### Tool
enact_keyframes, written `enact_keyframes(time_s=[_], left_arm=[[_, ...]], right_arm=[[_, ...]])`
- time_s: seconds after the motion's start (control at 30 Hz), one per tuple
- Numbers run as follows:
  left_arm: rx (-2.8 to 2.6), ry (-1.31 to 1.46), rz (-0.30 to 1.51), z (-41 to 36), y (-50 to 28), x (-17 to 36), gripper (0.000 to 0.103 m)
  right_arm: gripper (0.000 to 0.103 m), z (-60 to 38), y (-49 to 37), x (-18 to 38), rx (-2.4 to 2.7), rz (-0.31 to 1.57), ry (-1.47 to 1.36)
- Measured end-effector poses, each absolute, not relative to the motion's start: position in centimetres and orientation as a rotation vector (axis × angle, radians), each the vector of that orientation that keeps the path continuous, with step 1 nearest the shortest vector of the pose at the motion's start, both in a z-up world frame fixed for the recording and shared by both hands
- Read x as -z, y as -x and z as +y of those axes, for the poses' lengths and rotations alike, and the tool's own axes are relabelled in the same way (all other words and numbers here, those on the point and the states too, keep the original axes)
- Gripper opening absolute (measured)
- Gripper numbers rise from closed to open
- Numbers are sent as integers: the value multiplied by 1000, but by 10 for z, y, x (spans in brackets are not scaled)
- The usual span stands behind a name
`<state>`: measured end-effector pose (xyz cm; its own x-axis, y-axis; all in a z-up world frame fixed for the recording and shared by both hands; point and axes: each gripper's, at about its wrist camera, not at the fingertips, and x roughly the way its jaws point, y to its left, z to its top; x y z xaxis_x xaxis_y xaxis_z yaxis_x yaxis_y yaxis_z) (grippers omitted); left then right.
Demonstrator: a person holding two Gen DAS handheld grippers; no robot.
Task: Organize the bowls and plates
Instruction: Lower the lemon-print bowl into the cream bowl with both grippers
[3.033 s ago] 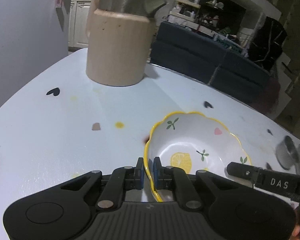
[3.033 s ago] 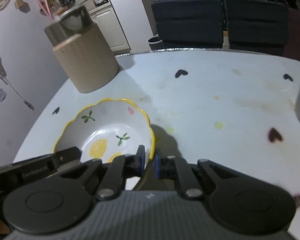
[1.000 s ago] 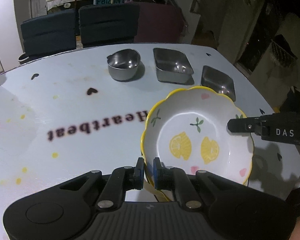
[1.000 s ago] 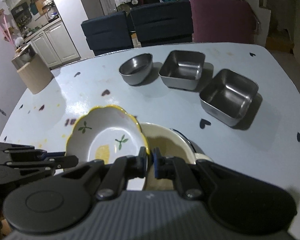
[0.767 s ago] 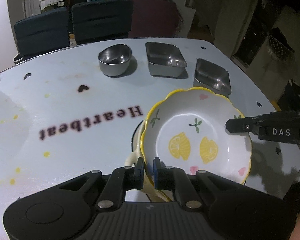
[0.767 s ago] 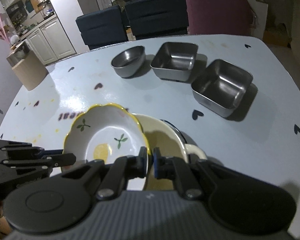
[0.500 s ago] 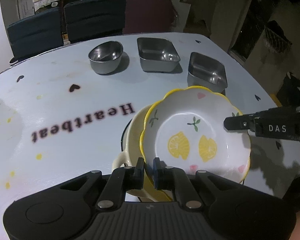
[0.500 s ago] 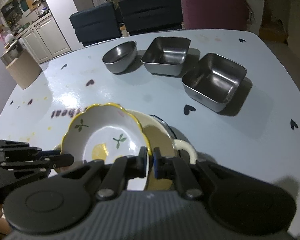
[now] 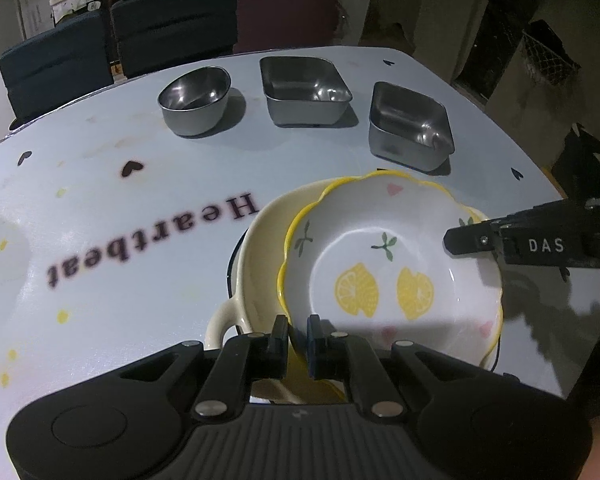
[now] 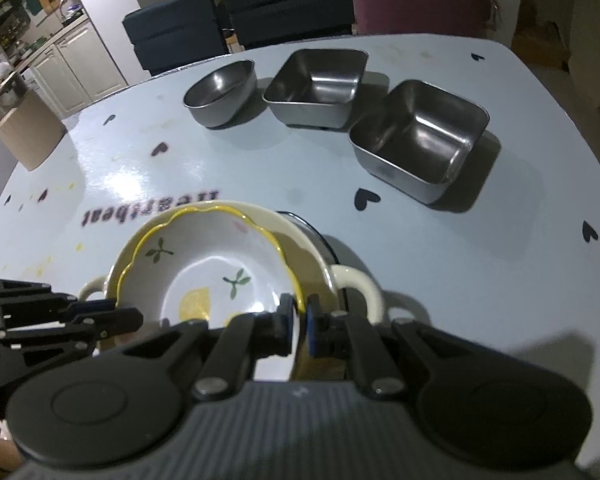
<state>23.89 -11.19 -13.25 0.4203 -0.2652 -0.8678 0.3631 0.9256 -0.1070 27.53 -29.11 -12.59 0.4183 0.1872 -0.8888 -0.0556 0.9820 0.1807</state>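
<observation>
A white bowl with a wavy yellow rim and lemon prints (image 9: 392, 272) (image 10: 216, 276) hangs just over a cream two-handled dish (image 9: 260, 248) (image 10: 324, 276), which rests on a dark-rimmed plate (image 10: 312, 228). My left gripper (image 9: 298, 338) is shut on the lemon bowl's near rim. My right gripper (image 10: 299, 326) is shut on the rim at the opposite side. In the left wrist view the right gripper (image 9: 464, 238) reaches in from the right. In the right wrist view the left gripper (image 10: 136, 314) comes in from the left.
Beyond the stack stand a round steel bowl (image 9: 194, 102) (image 10: 222, 94) and two square steel containers (image 9: 304, 90) (image 9: 410, 126) (image 10: 318, 82) (image 10: 418, 138) on the pale blue table (image 9: 100, 200). A beige canister (image 10: 24, 136) sits far left. Chairs (image 10: 236, 20) line the far edge.
Both grippers have carried the lemon bowl from beside the canister across the table. It has come in over the cream dish and sunk lower toward it.
</observation>
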Motion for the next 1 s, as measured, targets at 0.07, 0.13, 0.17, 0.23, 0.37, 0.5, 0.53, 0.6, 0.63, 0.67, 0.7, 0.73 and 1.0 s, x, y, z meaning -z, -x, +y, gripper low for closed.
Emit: enact_keyframes(time_s=[0.07,0.13,0.17,0.23,0.37,0.5,0.53,0.6,0.63,0.67,0.7,0.73,1.0], left_arm=[[398,-103,1066,-112,-241,133,10],[401,-111,1061,-113,-242,134,10],[401,-114,1060,-113,-243,135,10],[401,-116,1057,-112,-243,135,10],[394,-121,1053,-109,-245,135,10],[394,-121,1047,-108,-247,134,10],[396,-120,1048,-108,-247,134,10],[402,-121,1048,-107,-247,134,10],[404,-120,1050,-107,-247,134,10],[406,-116,1055,-106,-247,133,10],[407,-110,1063,-106,-248,133,10],[406,-103,1070,-105,-249,132,10],[413,-97,1075,-105,-250,131,11]], right_arm=[[8,-292,-276,128,-149,1136,-133],[9,-292,-277,130,-147,1140,-137],[9,-291,-278,130,-147,1143,-139],[9,-291,-280,132,-148,1149,-146],[10,-289,-284,137,-152,1162,-146],[10,-289,-287,141,-147,1175,-154],[10,-290,-287,141,-149,1177,-156],[10,-290,-287,141,-153,1179,-154],[10,-290,-287,142,-155,1183,-153],[10,-290,-287,142,-157,1188,-153],[10,-291,-287,143,-160,1194,-155],[11,-291,-288,144,-161,1198,-158],[15,-291,-290,145,-176,1210,-160]])
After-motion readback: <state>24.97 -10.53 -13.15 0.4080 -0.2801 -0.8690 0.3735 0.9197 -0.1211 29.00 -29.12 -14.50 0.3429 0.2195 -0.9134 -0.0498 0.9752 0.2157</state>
